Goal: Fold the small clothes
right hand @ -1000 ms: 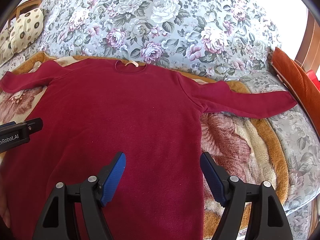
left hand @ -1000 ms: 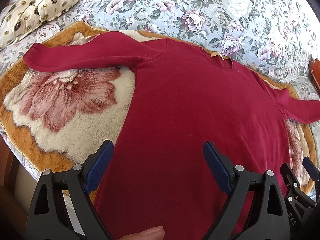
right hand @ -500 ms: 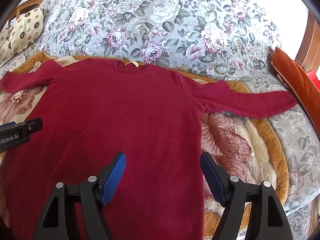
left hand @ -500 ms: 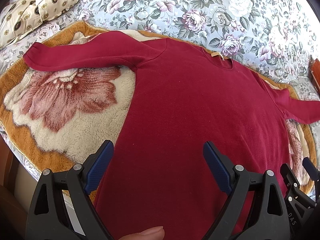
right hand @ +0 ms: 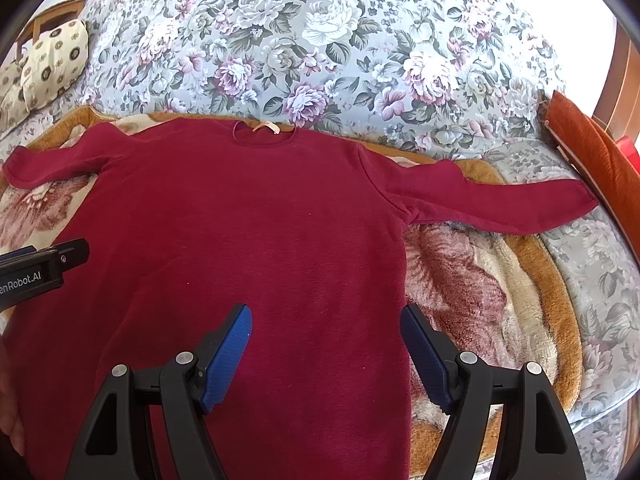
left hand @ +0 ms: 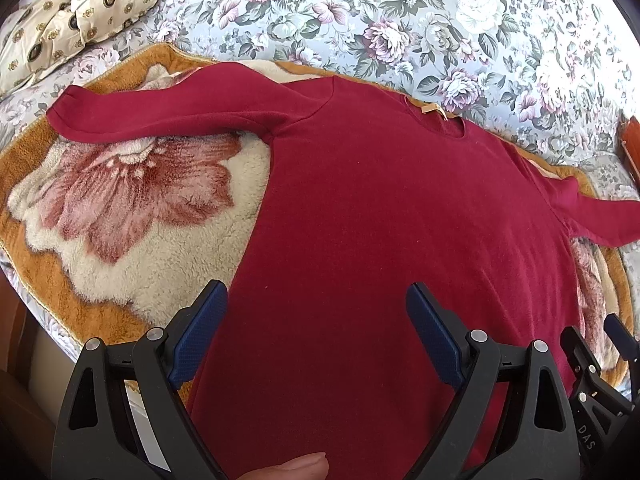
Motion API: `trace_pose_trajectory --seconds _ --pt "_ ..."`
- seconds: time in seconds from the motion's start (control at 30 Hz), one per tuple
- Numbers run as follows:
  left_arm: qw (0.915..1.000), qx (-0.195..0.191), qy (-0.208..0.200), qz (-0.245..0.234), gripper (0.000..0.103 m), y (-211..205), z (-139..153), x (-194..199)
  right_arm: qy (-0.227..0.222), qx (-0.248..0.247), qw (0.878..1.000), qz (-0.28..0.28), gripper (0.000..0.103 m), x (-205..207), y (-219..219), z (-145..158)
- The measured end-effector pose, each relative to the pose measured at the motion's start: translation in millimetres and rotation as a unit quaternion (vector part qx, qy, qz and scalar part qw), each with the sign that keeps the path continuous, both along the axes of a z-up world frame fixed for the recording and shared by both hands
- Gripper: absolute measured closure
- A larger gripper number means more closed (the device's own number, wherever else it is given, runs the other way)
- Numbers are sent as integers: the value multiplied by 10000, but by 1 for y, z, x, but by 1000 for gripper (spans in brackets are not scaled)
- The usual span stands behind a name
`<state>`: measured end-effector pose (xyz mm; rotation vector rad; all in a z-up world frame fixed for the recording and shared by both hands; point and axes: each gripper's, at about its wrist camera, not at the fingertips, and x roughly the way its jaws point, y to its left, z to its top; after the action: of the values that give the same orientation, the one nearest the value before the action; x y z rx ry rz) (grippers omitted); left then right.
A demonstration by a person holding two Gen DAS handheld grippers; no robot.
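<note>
- The red long-sleeved top [right hand: 248, 240] lies flat and face up on a fleece blanket [right hand: 480, 280] with a large pink flower print and an orange-brown border; we see it unfolded, both sleeves stretched out to the sides.
- Its neckline [right hand: 264, 136], with a small pale label inside, points away from us toward a floral bedspread [right hand: 340, 40] that rises behind the blanket.
- Our left gripper [left hand: 316, 312] hangs above the lower left part of the top, its blue-padded jaws spread wide with nothing between them; one pad sits over the garment's left side edge, the other over its middle.
- Our right gripper [right hand: 326, 332] hangs above the lower right part of the top, jaws likewise spread and holding nothing; its outer pad lines up with the garment's right side edge.
- From the right wrist view, the tip of the left gripper shows at the left margin, over the top.
- The left sleeve [left hand: 160, 116] lies across the blanket's flower; the right sleeve [right hand: 500, 200] reaches past the blanket's border onto the bedspread.
- A cream patterned pillow [left hand: 92, 4] rests at the far left.
</note>
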<state>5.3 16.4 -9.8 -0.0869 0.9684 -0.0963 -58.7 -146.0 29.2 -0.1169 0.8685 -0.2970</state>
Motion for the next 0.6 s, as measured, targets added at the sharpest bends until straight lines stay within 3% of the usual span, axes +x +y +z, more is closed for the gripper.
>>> trace_pose_trajectory --seconds 0.6 --pt "9999 -163 17 9 12 6 1 0 42 -67 10000 14 29 0 -2 0"
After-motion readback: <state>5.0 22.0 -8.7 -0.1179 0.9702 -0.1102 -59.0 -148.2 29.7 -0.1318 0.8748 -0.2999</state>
